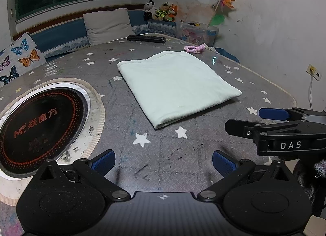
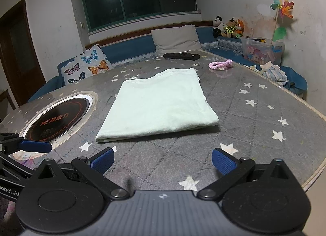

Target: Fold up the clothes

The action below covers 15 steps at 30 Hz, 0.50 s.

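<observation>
two grippers, left gripper [image 1: 164,161] and right gripper [image 2: 163,160], both spread wide and empty above the table [image 2: 264,150]. one folded pale green cloth [image 2: 161,105] lies flat mid-table, beside one round cooktop [image 2: 59,116]; one remote [image 2: 181,56], one pink band [image 2: 221,64] beyond.

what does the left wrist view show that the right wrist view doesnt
Only the left wrist view shows the wall socket and the right tool from the side. Only the right wrist view shows the brown door and loose clothes off the table edge. Both show the folded pale green cloth, the induction cooker, the remote and the pink hair band.
</observation>
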Motion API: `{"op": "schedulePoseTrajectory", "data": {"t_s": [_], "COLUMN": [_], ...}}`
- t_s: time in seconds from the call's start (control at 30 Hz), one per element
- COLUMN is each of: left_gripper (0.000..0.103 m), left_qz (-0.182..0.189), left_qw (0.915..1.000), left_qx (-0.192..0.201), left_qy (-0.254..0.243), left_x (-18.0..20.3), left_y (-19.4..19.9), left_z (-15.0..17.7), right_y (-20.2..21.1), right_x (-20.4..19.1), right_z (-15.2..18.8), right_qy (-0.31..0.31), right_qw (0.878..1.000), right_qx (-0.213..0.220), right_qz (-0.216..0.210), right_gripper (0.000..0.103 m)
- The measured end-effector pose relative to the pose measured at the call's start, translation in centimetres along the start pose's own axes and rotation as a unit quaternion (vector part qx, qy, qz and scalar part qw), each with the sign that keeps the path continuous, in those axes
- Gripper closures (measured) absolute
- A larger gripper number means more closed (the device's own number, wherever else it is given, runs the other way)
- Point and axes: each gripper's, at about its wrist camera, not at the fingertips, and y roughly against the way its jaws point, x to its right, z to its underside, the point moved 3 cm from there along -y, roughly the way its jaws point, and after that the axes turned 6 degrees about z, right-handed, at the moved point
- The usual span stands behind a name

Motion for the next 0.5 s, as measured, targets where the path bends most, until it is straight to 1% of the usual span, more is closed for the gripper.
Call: {"op": "schedulePoseTrajectory", "data": {"t_s": [0.5], "left_gripper": [0.000], "left_qz": [0.002], "left_qw": [1.0000], "left_qx": [0.002], "left_qy": [0.001], "left_x": [-0.05], "left_y": [0.01], "left_z": [-0.01], "right_y": [-0.26], "right_x": [-0.16], "right_z": [0.23], "right_qy": [-0.001], "right_qw": [1.000], "right_qx": [-0.005], "right_qz": [-0.001], "right_gripper": [0.000]}}
